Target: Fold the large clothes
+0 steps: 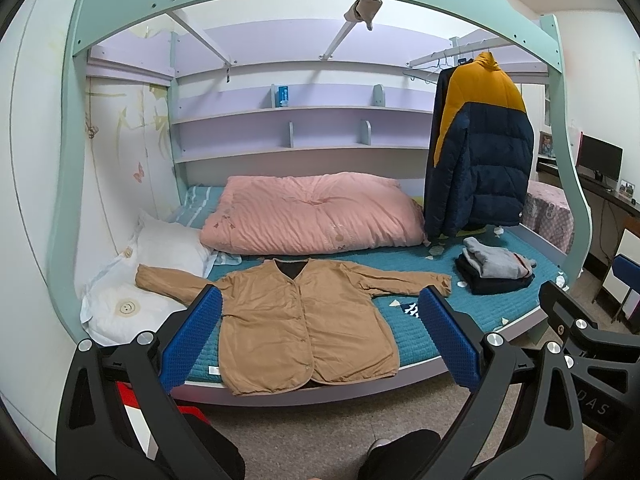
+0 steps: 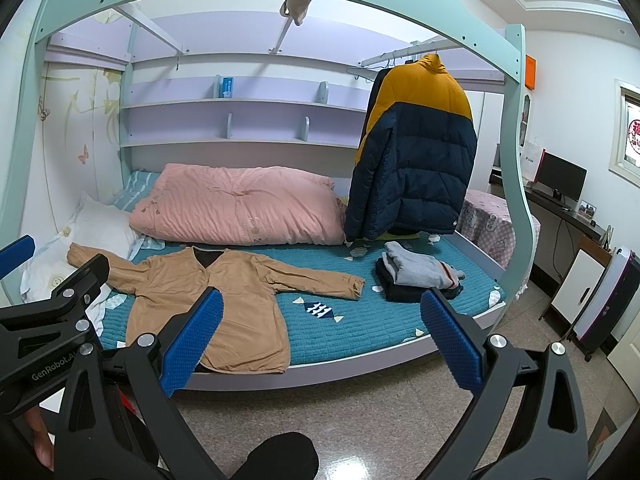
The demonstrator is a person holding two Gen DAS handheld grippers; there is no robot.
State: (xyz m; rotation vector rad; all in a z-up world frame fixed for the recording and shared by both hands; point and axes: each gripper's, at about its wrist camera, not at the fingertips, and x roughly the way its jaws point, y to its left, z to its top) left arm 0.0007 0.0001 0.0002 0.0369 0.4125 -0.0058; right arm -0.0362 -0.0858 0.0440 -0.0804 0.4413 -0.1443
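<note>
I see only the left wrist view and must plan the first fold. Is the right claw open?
Observer: Yes, the right claw is open and empty, short of the bed.
Operator: What's the dark patch behind my finger?
Observer: A fish print on the teal mattress cover, beside the tan coat.
Operator: Anything on the floor past the folded pile?
Observer: A dark wheeled case with a pink side.
</note>
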